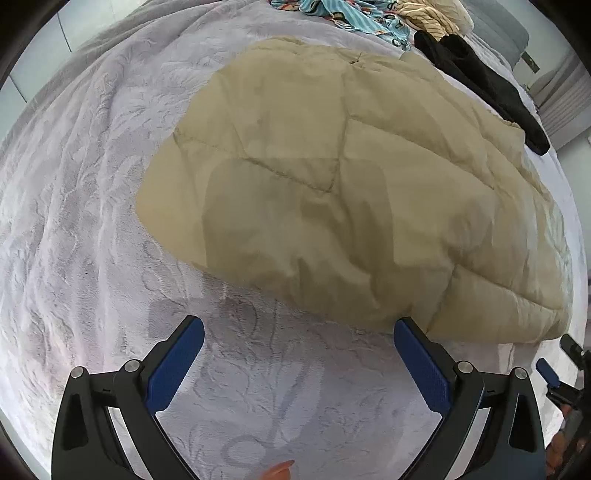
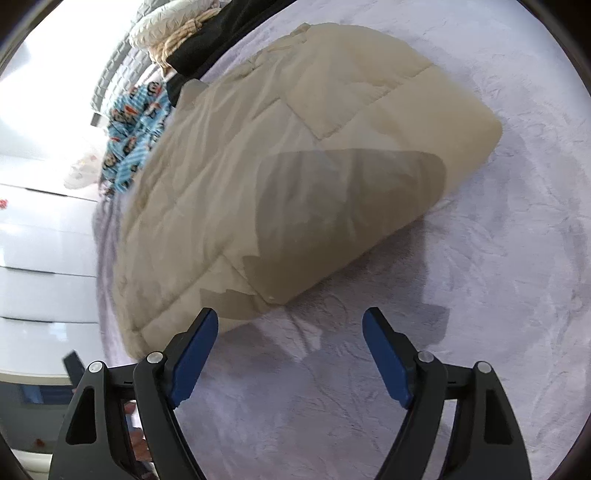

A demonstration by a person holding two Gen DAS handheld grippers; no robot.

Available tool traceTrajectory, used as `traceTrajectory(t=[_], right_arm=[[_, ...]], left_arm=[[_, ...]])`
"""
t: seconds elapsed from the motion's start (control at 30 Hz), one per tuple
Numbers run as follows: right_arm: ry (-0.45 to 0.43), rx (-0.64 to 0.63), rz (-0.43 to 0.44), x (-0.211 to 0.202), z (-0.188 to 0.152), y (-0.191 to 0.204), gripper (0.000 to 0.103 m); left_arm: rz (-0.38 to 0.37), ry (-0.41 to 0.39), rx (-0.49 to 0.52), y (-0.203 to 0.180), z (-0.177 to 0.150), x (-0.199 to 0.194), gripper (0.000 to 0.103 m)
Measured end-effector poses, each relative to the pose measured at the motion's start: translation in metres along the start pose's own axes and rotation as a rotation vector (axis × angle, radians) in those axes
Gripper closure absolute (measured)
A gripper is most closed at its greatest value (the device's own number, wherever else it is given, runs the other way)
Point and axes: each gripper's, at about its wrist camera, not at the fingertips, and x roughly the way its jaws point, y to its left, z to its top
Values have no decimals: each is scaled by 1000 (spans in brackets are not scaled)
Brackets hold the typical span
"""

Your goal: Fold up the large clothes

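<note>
A beige quilted puffer coat (image 1: 332, 177) lies folded into a thick bundle on the pale lilac embossed bedspread (image 1: 92, 221). My left gripper (image 1: 299, 328) is open and empty, hovering just short of the coat's near edge. In the right wrist view the same coat (image 2: 295, 158) fills the middle, with its near corner close to my left fingertip. My right gripper (image 2: 290, 321) is open and empty, above the bedspread (image 2: 498, 277) beside the coat. The right gripper's tip (image 1: 554, 369) shows at the left view's right edge.
A black garment (image 1: 480, 81) lies past the coat's far side. A blue patterned cloth (image 1: 351, 14) and a cream striped garment (image 1: 432, 14) are heaped at the far end of the bed. White drawers or wall (image 2: 37, 258) stand beside the bed.
</note>
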Motion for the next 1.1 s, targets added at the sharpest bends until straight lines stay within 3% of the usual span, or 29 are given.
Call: traceTrajectory(t=[0.03,0.27,0.37,0.47,0.57,0.63,0.73,0.83,0.93,1.07,1.1], right_arm=[[-9,12,26,0,2,-1,0],[-16,133,123,8,17,-15,0],[-4,156,129,12,21,-21,0],[-3,173,147,13,25,-27,0],[2,204,176,16,29,-35,0],[2,233,208,21,31,-38,0],[10,269,257,30,36,-39,0],[19,271,288,38,42,-37,0],[33,267,319,48,51,-31,0],[42,268,360,58,66,-24,0],[45,279,364,63,69,-25,0]], left_arm=[[-8,-1,-4,-1,0,1,0],[-122,2,-64,7,6,3,0],[-105,-56,-107,23,10,-3,0],[-137,-79,-183,47,15,-4,0],[-175,-56,-220,59,12,9,0],[-241,-6,-235,60,13,24,0],[-297,-6,-237,50,13,35,0],[-426,4,-285,42,24,47,0],[-497,-28,-341,41,45,53,0],[-510,-77,-413,41,71,60,0],[-490,-87,-426,40,75,63,6]])
